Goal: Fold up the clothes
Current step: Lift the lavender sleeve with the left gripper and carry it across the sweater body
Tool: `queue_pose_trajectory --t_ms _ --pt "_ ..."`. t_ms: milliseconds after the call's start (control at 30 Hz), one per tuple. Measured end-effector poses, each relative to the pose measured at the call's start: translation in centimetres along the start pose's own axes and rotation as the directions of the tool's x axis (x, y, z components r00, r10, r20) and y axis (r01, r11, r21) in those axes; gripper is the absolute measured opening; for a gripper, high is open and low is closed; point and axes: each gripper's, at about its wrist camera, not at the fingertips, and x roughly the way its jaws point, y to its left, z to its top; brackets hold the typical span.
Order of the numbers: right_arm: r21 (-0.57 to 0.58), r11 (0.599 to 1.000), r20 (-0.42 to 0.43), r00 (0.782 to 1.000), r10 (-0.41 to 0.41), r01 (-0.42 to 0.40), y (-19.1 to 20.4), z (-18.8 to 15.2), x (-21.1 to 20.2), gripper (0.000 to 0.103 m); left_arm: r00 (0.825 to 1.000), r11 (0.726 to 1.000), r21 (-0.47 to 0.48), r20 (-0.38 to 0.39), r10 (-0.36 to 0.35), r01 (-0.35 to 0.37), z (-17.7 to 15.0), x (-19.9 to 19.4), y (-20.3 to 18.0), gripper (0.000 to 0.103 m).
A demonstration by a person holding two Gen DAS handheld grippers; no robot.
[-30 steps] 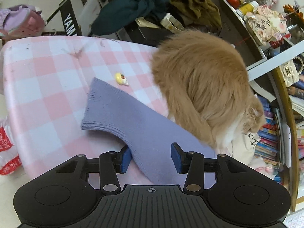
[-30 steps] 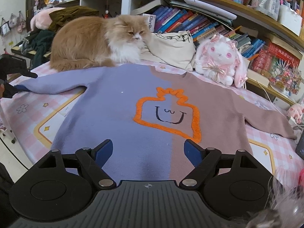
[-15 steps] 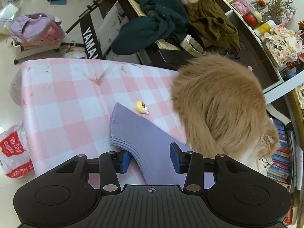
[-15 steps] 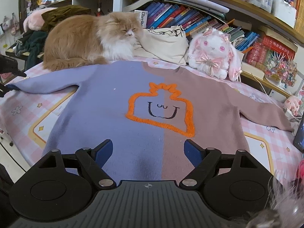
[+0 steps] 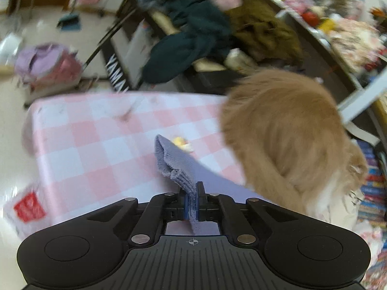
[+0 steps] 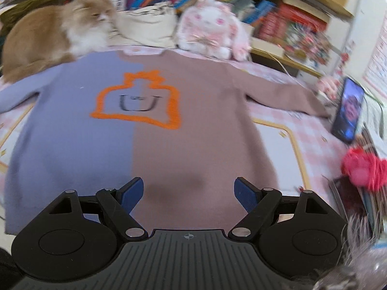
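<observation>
A sweater (image 6: 169, 130), half lilac and half brown with an orange outline on the chest, lies flat on the pink checked table (image 6: 273, 145). Its lilac sleeve (image 5: 176, 164) runs toward the left wrist camera, and my left gripper (image 5: 192, 201) is shut on the sleeve's ribbed cuff, which bunches up between the pads. My right gripper (image 6: 188, 192) stands open above the sweater's hem, over the brown half, with nothing between its blue pads. The brown sleeve (image 6: 285, 96) stretches out to the right.
An orange cat (image 5: 287, 140) sits on the table right beside the lilac sleeve, at the sweater's left shoulder (image 6: 55, 33). A small yellow toy (image 5: 181, 142) lies by the cuff. A plush rabbit (image 6: 210, 24), a cloth bag (image 6: 147, 26) and a phone (image 6: 348, 108) stand around the sweater.
My left gripper has shut on the lilac cuff, which now bunches and stands up. The right wrist view has swung to the right, bringing the brown sleeve and the phone into sight.
</observation>
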Motion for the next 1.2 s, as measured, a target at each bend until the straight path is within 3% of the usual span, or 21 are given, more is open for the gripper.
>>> queue_pose_trajectory --t_ms 167,433,767,1200 --pt "-0.035 0.998 0.014 0.999 0.051 -0.05 -1.7 0.4 0.8 0.081 0.995 0.986 0.155 0.059 -0.08 0.07 -1.4 -2.1 -5.2 0.003" --pt "-0.116 0.978 0.015 0.985 0.174 -0.171 -4.7 1.8 2.7 0.081 0.979 0.907 0.383 0.03 -0.2 0.173 -6.0 -3.9 -15.9 0.003" --pt "-0.199 0.945 0.013 0.964 0.267 -0.259 -8.6 1.7 4.6 0.081 0.951 0.856 0.429 -0.024 -0.307 0.288 -10.5 -3.3 -27.5 0.003" --pt "-0.259 0.898 -0.041 0.933 0.357 -0.355 -11.3 0.6 5.8 0.081 0.952 0.825 0.477 -0.137 -0.272 0.304 -18.1 0.2 -35.4 0.004"
